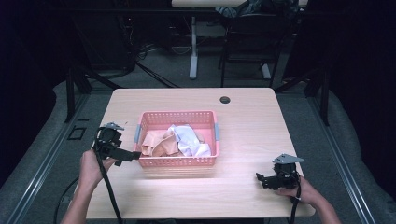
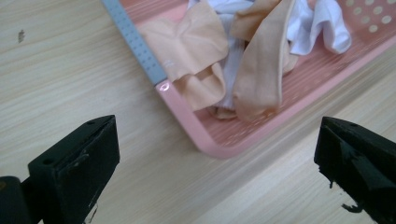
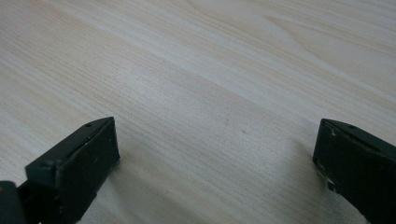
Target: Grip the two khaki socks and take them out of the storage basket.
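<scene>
- Two hand-held grippers work at a light wooden table [image 1: 243, 116]; both show their jaws spread wide with nothing between them.
- Left gripper [image 1: 133, 156]: held at the near-left corner of the pink basket [image 1: 177, 162], its tips just beside the basket's front rim in the high view.
- In the left gripper view, the left gripper [image 2: 217, 163] frames that same corner: the pink basket [image 2: 187, 121] lies just ahead of the jaws, its rounded corner pointing between them, apart from both.
- A grey handle strip [image 2: 135, 42] runs along the basket's short side.
- Contents: tan cloths [image 2: 196, 51] lie crumpled in the basket's near-left part, with white cloths [image 2: 322, 23] behind them; in the high view the tan cloths [image 1: 159, 144] sit left of the white cloths [image 1: 189, 140].
- Right gripper [image 1: 260, 179]: held low at the table's near-right area, well apart from the basket, to its right and nearer the person.
- In the right gripper view, the right gripper [image 3: 215, 163] looks onto bare wood grain of the table [image 3: 210, 70].
</scene>
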A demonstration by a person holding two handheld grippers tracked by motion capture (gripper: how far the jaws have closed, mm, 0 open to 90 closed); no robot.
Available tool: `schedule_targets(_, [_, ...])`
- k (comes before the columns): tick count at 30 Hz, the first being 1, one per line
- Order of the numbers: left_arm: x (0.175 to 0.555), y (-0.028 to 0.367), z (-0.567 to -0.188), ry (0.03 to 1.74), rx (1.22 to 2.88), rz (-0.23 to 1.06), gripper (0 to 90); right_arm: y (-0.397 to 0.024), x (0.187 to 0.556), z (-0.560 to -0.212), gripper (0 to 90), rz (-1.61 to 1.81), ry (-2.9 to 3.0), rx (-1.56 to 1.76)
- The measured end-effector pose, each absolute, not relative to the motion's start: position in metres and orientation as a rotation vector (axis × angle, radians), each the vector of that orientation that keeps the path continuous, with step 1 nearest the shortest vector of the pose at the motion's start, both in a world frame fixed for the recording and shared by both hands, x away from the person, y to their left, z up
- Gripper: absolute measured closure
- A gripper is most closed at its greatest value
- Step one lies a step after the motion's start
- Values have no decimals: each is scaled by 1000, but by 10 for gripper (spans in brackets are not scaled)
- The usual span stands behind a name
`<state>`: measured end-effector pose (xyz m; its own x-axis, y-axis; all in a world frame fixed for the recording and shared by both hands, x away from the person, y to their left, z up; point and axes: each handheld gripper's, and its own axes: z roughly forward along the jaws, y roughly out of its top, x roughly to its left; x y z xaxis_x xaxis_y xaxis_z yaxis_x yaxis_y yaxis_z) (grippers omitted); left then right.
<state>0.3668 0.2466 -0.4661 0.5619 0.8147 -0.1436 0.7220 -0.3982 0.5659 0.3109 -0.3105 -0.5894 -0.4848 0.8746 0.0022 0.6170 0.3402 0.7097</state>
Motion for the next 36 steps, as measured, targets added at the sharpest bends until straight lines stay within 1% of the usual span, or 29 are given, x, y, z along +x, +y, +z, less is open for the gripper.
schedule_targets(3, [373, 234, -464, 1199, 2221, 220, 34, -311, 311, -589, 0, 926, 2230, 1314])
schedule_targets(10, [392, 204, -463, 1135, 2260, 180, 72, -311, 311, -589, 0, 926, 2229, 1314])
schedule_targets(17, [408, 179, -471, 1102, 2300, 146, 140, -311, 311, -589, 0, 925, 2230, 1314])
schedule_targets(21, [416, 170, -476, 1111, 2315, 124, 159, -311, 311, -589, 0, 926, 2229, 1313])
schedule_targets(26, [427, 160, -482, 1120, 2353, 139, 177, -311, 311, -589, 0, 925, 2230, 1314])
schedule_targets(29, [433, 154, -487, 1128, 2357, 114, 201, -311, 311, -589, 0, 925, 2230, 1314])
schedule_targets(33, [438, 151, -492, 1146, 2351, 95, 269, -311, 311, -589, 0, 926, 2230, 1314])
schedule_targets(34, [439, 150, -493, 1149, 2359, 103, 306, -311, 311, -589, 0, 925, 2230, 1313])
schedule_targets(35, [439, 149, -495, 1159, 2366, 101, 368, -311, 311, -589, 0, 925, 2230, 1314])
schedule_targets(36, [440, 148, -495, 1161, 2369, 97, 396, -311, 311, -589, 0, 926, 2230, 1314])
